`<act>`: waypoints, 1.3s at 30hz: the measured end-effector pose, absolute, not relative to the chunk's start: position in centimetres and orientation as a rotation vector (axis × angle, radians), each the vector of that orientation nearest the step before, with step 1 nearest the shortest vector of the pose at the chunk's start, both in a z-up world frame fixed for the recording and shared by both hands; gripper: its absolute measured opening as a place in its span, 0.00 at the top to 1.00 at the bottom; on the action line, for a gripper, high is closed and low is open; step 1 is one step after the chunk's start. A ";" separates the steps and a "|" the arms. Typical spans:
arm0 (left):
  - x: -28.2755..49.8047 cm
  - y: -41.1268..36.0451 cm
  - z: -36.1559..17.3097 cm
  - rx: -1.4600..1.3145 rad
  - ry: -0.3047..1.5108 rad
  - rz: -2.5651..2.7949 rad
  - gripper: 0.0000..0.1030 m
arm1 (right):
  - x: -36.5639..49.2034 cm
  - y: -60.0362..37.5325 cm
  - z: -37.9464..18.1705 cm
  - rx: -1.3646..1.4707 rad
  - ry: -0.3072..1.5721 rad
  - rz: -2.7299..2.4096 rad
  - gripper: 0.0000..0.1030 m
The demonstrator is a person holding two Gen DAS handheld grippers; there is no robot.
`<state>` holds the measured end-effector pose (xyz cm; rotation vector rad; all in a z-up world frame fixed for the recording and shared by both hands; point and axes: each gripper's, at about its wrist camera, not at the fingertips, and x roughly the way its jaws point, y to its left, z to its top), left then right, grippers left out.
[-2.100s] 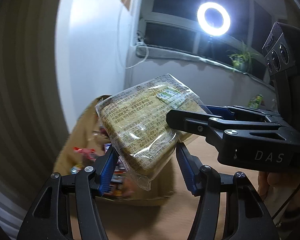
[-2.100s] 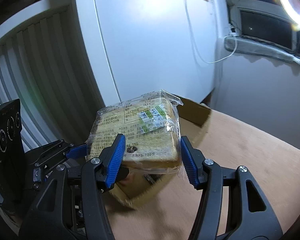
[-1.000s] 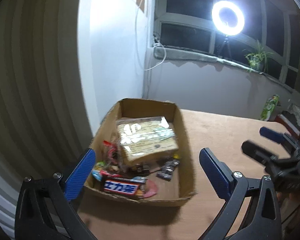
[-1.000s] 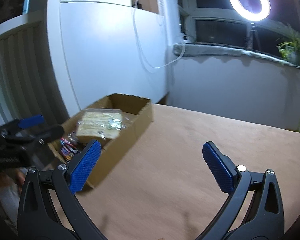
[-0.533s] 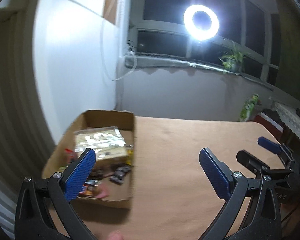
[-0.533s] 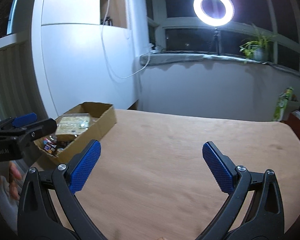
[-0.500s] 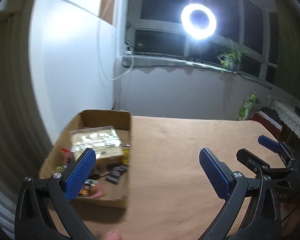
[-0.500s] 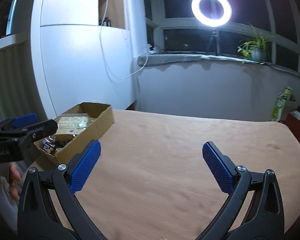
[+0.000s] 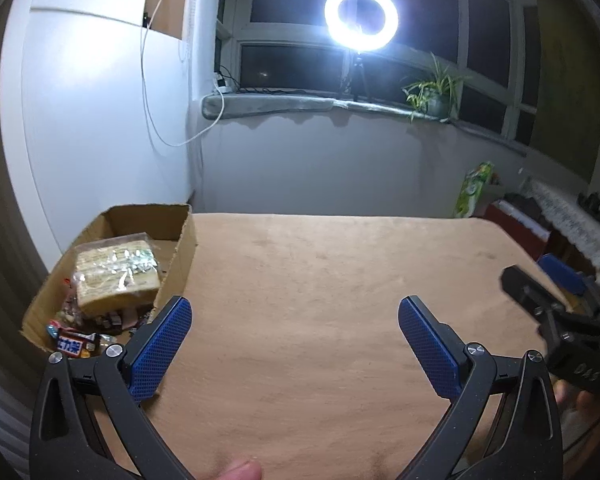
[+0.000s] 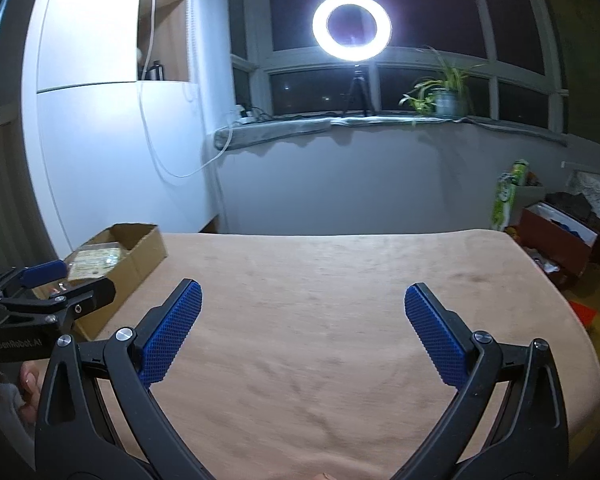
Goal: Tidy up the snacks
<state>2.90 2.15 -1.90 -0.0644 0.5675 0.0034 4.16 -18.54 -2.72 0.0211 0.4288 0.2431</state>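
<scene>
A cardboard box [image 9: 186, 240] sits at the table's left edge. A clear-wrapped bread pack [image 9: 116, 278] lies in it on top of several small candy bars [image 9: 74, 344]. The box [image 10: 144, 256] and the bread pack [image 10: 94, 262] also show at the left of the right wrist view. My left gripper [image 9: 294, 332] is open and empty, to the right of the box. My right gripper [image 10: 300, 316] is open and empty over the table middle. Each gripper shows in the other's view, the right one [image 9: 556, 284] and the left one [image 10: 56, 280].
The brown table [image 9: 320, 300] stretches ahead to a grey wall. A ring light [image 9: 360, 16] and a potted plant [image 9: 432, 96] stand on the window sill. White cabinet [image 9: 92, 128] at left. Boxes and a green pack [image 10: 508, 196] lie beyond the table's right edge.
Both grippers let go of the bread pack, which now lies in the box. Both opened wide, drew back and turned right toward the table middle.
</scene>
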 end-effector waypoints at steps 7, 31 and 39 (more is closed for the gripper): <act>2.6 0.4 -2.2 -0.009 0.567 0.009 0.00 | 4.2 -19.4 -2.8 0.027 0.435 0.228 0.00; 2.3 2.5 -3.2 -0.063 0.607 0.033 0.00 | 4.6 -16.8 -3.2 -0.016 0.464 0.269 0.00; 2.3 2.4 -3.1 -0.059 0.607 0.028 0.00 | 4.7 -16.8 -3.2 -0.015 0.464 0.267 0.00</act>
